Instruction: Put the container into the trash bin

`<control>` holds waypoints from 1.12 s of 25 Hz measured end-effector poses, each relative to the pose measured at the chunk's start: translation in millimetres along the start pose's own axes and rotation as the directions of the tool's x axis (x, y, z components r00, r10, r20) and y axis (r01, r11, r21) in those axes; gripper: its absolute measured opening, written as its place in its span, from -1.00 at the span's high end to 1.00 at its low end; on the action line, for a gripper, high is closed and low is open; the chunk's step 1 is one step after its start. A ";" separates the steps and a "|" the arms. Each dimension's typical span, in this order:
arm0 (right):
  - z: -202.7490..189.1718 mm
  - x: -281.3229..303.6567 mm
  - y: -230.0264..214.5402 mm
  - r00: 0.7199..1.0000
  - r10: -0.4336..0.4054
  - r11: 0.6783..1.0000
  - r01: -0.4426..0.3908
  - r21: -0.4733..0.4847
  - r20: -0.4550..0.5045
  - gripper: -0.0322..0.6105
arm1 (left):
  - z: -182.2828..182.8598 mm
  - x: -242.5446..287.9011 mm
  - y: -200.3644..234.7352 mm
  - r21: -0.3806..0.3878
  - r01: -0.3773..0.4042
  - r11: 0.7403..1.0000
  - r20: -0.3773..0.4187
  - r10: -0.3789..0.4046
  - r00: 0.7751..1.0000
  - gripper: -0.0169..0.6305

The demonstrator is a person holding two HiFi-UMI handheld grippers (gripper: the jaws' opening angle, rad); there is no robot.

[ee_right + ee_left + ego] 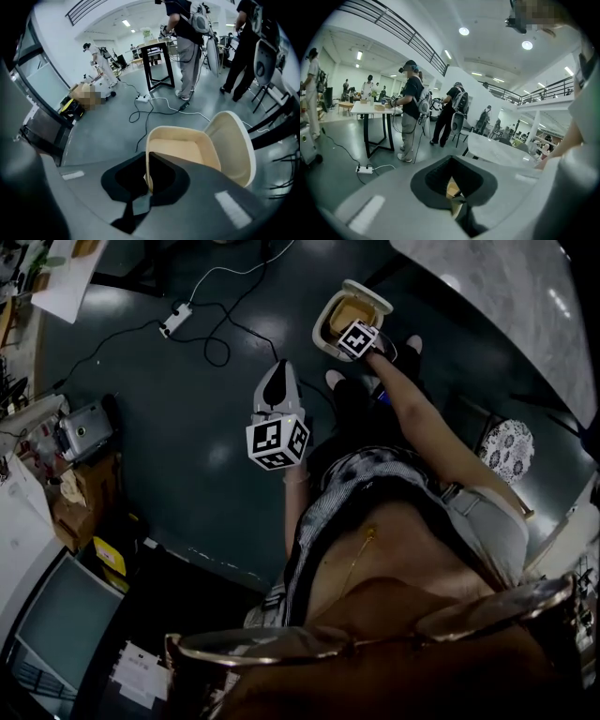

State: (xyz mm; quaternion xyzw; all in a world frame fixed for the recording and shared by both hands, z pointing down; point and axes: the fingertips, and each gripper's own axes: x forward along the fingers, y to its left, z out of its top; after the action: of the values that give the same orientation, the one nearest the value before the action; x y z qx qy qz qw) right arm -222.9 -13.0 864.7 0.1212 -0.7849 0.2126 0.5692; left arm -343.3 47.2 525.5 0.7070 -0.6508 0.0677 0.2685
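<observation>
A cream clamshell container (339,313) hangs open low over the dark floor, held by its near rim. My right gripper (354,329) points steeply down and is shut on that rim. In the right gripper view the rim (149,159) is pinched between the jaws, with the tray (187,150) and its open lid (236,145) beyond. My left gripper (277,367) is held further left over bare floor, with its jaws together. In the left gripper view a beige sliver (452,188) shows through the slit between the jaws; I cannot tell what it is. No trash bin shows in any view.
A power strip (175,321) with looping cables lies on the floor at the far left. A white table (525,296) and a patterned stool (507,448) stand on the right. Boxes and equipment (84,427) crowd the left edge. People (410,112) stand by a black-legged table (375,110).
</observation>
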 end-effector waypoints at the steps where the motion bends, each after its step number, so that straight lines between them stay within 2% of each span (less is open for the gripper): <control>1: -0.4 1.4 -2.8 1.000 -0.008 1.000 0.008 0.017 -0.005 0.77 | -1.4 0.1 3.0 -0.003 -0.005 1.000 -0.004 0.005 1.000 0.95; 7: -1.3 4.2 -10.1 0.999 -0.020 1.000 0.021 0.022 -0.027 0.76 | 0.6 -0.1 13.7 -0.024 -0.027 0.999 0.005 0.028 1.000 0.95; 10: 16.6 5.5 -2.8 0.998 0.030 0.999 -0.032 0.041 0.053 0.49 | 4.7 -0.4 17.2 -0.023 -0.030 0.999 0.016 0.031 0.999 0.95; 11: 18.3 6.6 1.4 0.997 0.052 0.997 -0.055 0.050 0.060 0.48 | 5.0 -0.1 17.5 -0.021 -0.028 0.999 0.015 0.028 0.999 0.95; 13: 25.1 10.2 20.5 0.984 0.147 0.986 -0.154 0.064 0.097 0.43 | 3.3 1.0 16.1 -0.017 -0.021 1.000 0.009 0.021 1.000 0.95; 14: 27.1 10.2 23.3 0.981 0.159 0.984 -0.166 0.058 0.108 0.43 | 1.5 1.5 14.8 -0.017 -0.017 1.000 0.006 0.018 1.000 0.95; 17: 12.8 5.5 3.1 0.998 0.055 0.998 -0.056 0.024 0.038 0.47 | -3.2 4.0 9.8 -0.023 -0.005 1.000 -0.001 0.005 1.000 0.95; 19: 8.8 4.5 2.0 0.998 0.049 0.999 -0.049 0.013 0.030 0.59 | -4.5 5.6 5.6 -0.023 0.005 1.000 -0.007 -0.005 1.000 0.95; 21: 12.7 1.9 6.0 0.996 0.071 0.997 -0.071 0.010 0.060 0.79 | -6.1 7.4 1.8 -0.017 0.019 1.000 -0.015 -0.019 1.000 0.95; 22: 16.8 -0.8 7.5 0.994 0.083 0.996 -0.084 0.005 0.077 0.81 | -6.8 8.8 0.4 -0.011 0.026 1.000 -0.020 -0.027 0.999 0.95; 26: 42.2 -20.4 19.4 0.972 0.175 0.983 -0.164 -0.082 0.155 0.82 | -11.5 14.7 -4.0 0.008 0.050 0.999 -0.039 -0.049 0.998 0.95; 28: 54.4 -38.7 27.9 0.946 0.246 0.965 -0.218 -0.148 0.213 0.82 | -16.1 18.3 -8.5 0.013 0.059 0.998 -0.047 -0.058 0.997 0.95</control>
State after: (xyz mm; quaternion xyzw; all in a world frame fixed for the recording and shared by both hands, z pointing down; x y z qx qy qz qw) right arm -268.3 -16.1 808.5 0.0165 -0.8658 0.2141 0.4520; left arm -328.5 38.6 544.9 0.7258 -0.6229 0.0810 0.2804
